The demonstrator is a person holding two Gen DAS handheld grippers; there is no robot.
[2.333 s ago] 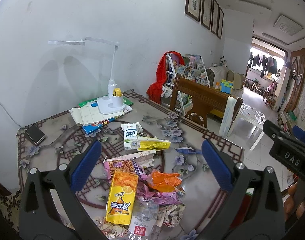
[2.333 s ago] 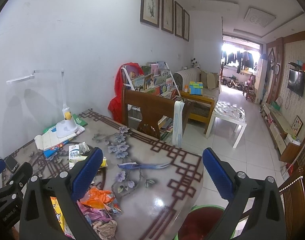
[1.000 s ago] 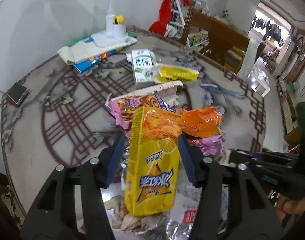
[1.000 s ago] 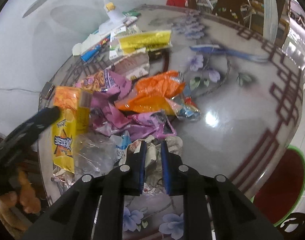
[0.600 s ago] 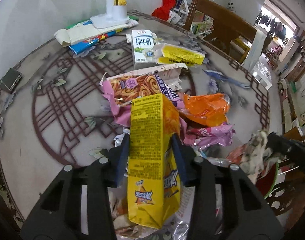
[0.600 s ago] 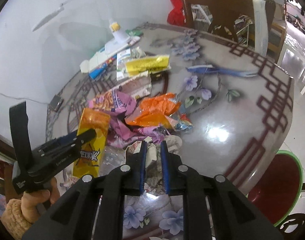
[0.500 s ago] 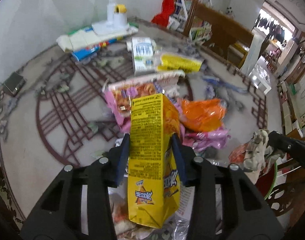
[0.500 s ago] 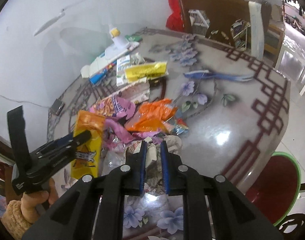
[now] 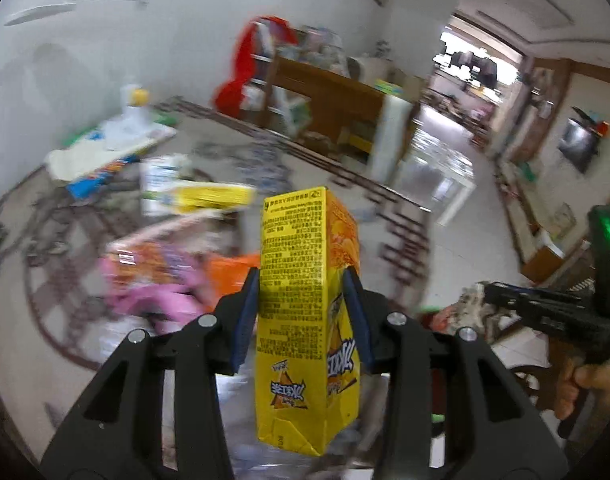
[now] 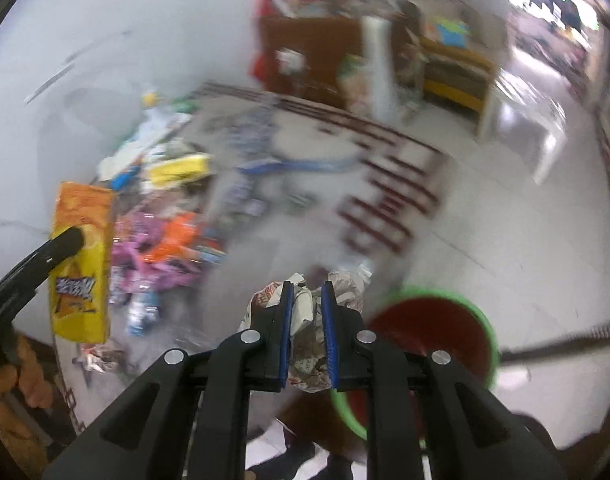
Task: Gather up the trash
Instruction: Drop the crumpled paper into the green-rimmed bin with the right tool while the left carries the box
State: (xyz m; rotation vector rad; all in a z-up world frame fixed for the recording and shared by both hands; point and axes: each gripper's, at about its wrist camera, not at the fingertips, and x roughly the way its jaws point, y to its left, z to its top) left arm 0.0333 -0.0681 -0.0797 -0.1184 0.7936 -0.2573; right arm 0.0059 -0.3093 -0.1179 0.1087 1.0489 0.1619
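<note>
Left wrist view: left claw (image 9: 307,316) is lifting the carton (image 9: 305,320) off the bench (image 9: 57,320); right claw (image 10: 307,332), gripping paper (image 10: 305,340), is nearing the bin (image 10: 433,332).

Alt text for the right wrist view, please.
The right claw is shut on a crumpled paper wad, just beside a green-rimmed red bin. At left, the left claw holds a yellow carton above blurred wrappers on the table.

Patterned table (image 9: 57,300) — pink and orange wrappers (image 9: 153,276), yellow packet (image 9: 209,196) (blurred), stacked papers (image 9: 105,152).
</note>
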